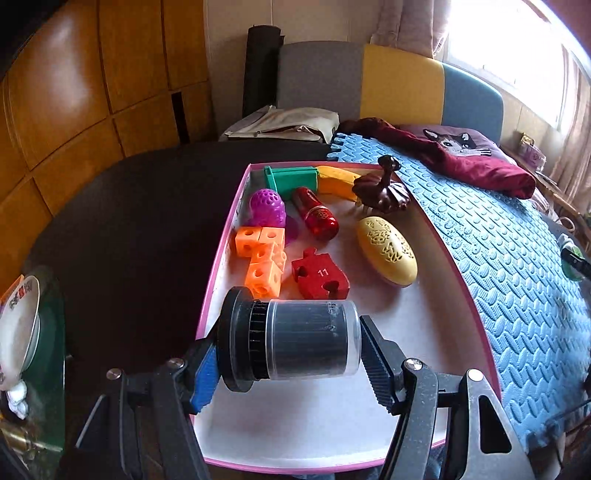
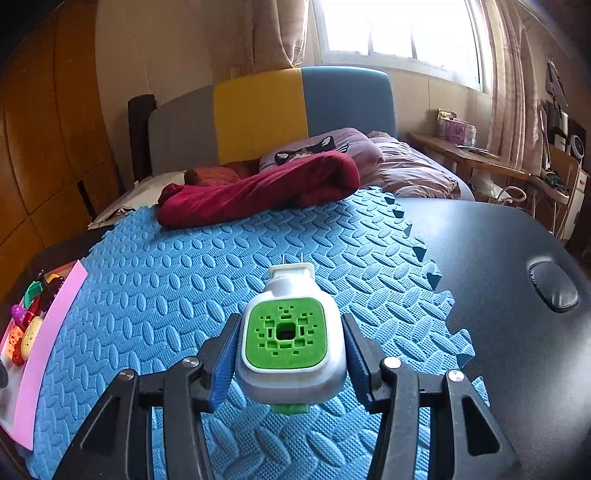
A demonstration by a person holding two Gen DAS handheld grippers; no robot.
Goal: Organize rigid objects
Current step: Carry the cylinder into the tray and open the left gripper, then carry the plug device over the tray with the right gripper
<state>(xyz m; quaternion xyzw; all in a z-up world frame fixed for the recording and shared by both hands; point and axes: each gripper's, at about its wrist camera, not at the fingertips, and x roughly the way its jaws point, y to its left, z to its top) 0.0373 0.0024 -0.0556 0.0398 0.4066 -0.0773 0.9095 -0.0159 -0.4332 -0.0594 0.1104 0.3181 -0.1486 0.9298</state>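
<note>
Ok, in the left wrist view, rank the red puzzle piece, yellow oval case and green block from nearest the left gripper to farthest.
From the left gripper:
1. Red puzzle piece, tray middle.
2. Yellow oval case, to the right.
3. Green block, tray's far end.

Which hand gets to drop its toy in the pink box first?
Probably left. The left gripper holds the black jar right over the pink box; the right gripper's plug-in is over the blue mat.

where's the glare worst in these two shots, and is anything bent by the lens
Left wrist view: the window at top right is blown out white and the pink tray rim bows. Right wrist view: the window washes out too, and the blue foam mat curves away; corners go dark in both.
</note>
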